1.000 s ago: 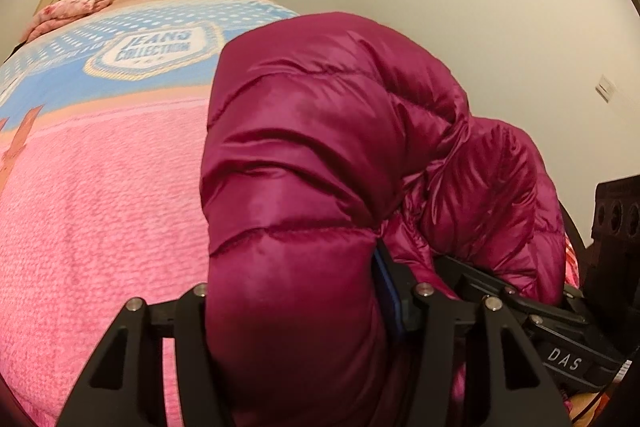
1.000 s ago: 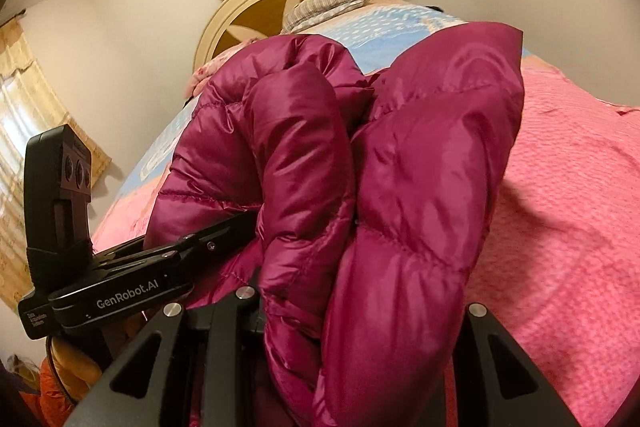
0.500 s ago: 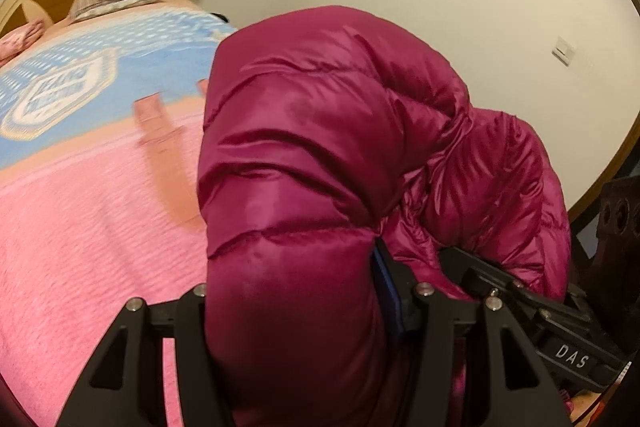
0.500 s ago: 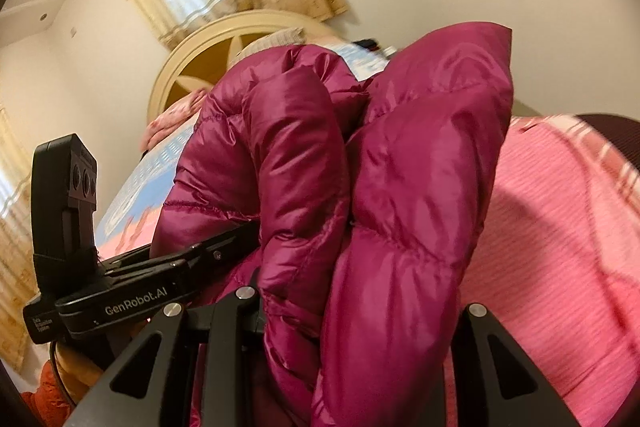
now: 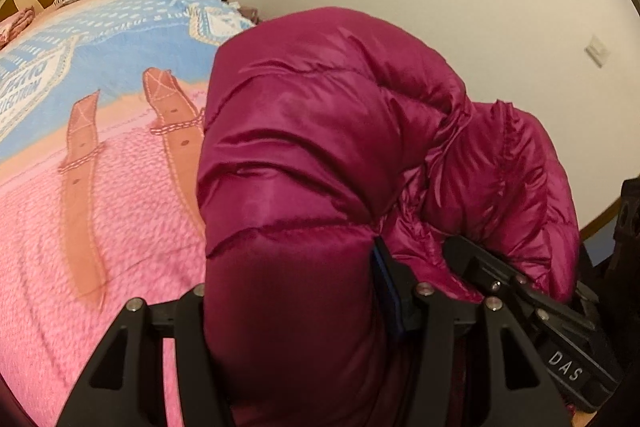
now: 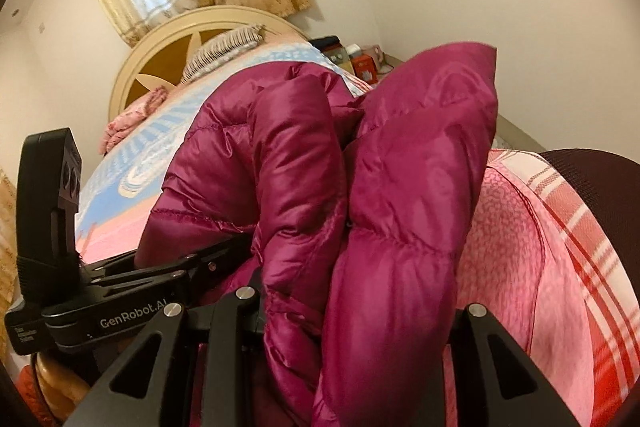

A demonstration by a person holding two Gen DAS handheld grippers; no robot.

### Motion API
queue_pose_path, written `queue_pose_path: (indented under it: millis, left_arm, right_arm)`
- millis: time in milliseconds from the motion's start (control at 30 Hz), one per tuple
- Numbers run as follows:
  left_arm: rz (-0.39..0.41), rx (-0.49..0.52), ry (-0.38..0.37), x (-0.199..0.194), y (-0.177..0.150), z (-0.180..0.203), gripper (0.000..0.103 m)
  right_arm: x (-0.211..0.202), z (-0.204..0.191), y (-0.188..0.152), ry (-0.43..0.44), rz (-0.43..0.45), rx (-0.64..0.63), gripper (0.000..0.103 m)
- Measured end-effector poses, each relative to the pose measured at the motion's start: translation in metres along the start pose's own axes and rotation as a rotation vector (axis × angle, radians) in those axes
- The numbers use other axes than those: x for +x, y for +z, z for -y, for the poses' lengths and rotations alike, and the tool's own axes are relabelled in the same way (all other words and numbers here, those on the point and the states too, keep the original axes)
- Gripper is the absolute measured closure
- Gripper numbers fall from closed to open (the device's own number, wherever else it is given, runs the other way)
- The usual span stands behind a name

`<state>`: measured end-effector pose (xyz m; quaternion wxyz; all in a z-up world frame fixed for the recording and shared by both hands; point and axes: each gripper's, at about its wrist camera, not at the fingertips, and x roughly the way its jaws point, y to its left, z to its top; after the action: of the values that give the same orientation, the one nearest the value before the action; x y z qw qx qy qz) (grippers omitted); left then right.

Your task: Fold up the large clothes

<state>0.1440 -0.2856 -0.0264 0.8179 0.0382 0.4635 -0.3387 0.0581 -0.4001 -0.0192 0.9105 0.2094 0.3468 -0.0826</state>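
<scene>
A shiny magenta puffer jacket [image 5: 320, 155] is bunched into a thick bundle held above the bed. My left gripper [image 5: 296, 311] is shut on one thick fold of it, and the padding bulges up between the jaws. My right gripper [image 6: 356, 307] is shut on another fold of the same jacket [image 6: 404, 195]. The two grippers sit side by side: the right one shows at the lower right of the left wrist view [image 5: 532, 311], the left one at the lower left of the right wrist view [image 6: 120, 291]. The fingertips are hidden in the fabric.
The bed has a pink and blue blanket [image 5: 80, 211] with printed straps. A cream headboard [image 6: 168, 55] and striped pillow [image 6: 224, 47] are at the far end. A nightstand with small items [image 6: 352, 55] stands beside the bed. A striped sheet edge [image 6: 580, 227] lies right.
Both grippers have swung to the right with the jacket bundle, so the view now reaches the bed's right edge and wall. The grip on the jacket has not changed.
</scene>
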Motion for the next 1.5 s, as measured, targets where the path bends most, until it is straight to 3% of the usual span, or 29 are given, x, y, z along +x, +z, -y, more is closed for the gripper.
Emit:
queue_pose_path:
  millis: [233,467,600,700,867,967,1033,1133,1300,1400,1500]
  left_arm:
    - [0.000,0.028,0.097,0.025,0.015,0.006,0.047]
    - [0.027,0.068,0.158,0.035,0.004,0.018,0.032]
    - [0.042,0.080,0.167,0.042,0.006,0.012,0.023]
    - [0.032,0.098,0.140,0.046,0.011,0.007,0.017]
    - [0.041,0.112,0.140,0.045,0.010,0.010,0.016]
    - [0.045,0.098,0.135,0.039,0.010,0.010,0.017]
    - [0.059,0.086,0.103,0.024,0.003,0.011,0.018]
    - [0.089,0.051,0.028,-0.001,-0.004,0.004,0.018]
    - [0.183,0.057,0.009,-0.044,-0.027,0.001,0.018]
    - [0.221,0.106,0.016,-0.063,-0.044,0.010,0.018]
    - [0.216,0.154,-0.001,-0.064,-0.060,0.023,0.018]
  right_arm:
    - [0.036,0.034,0.016,0.032,-0.038,0.051,0.071]
    - [0.052,0.074,0.004,0.128,-0.062,0.150,0.070]
    - [0.045,0.074,-0.001,0.102,-0.054,0.108,0.069]
    - [0.029,0.073,-0.011,0.073,-0.028,0.106,0.061]
    - [-0.025,0.067,-0.027,0.021,0.044,0.126,0.060]
    - [-0.065,0.054,-0.034,-0.055,0.117,0.058,0.060]
    - [-0.087,0.045,-0.033,-0.090,0.159,0.021,0.060]
    - [-0.109,0.038,-0.021,-0.063,0.199,0.006,0.060]
    - [-0.079,0.022,0.020,-0.033,0.156,-0.075,0.060]
    - [-0.045,0.016,0.039,0.023,0.089,-0.093,0.061]
    - [-0.013,0.013,0.046,0.013,-0.002,-0.132,0.062]
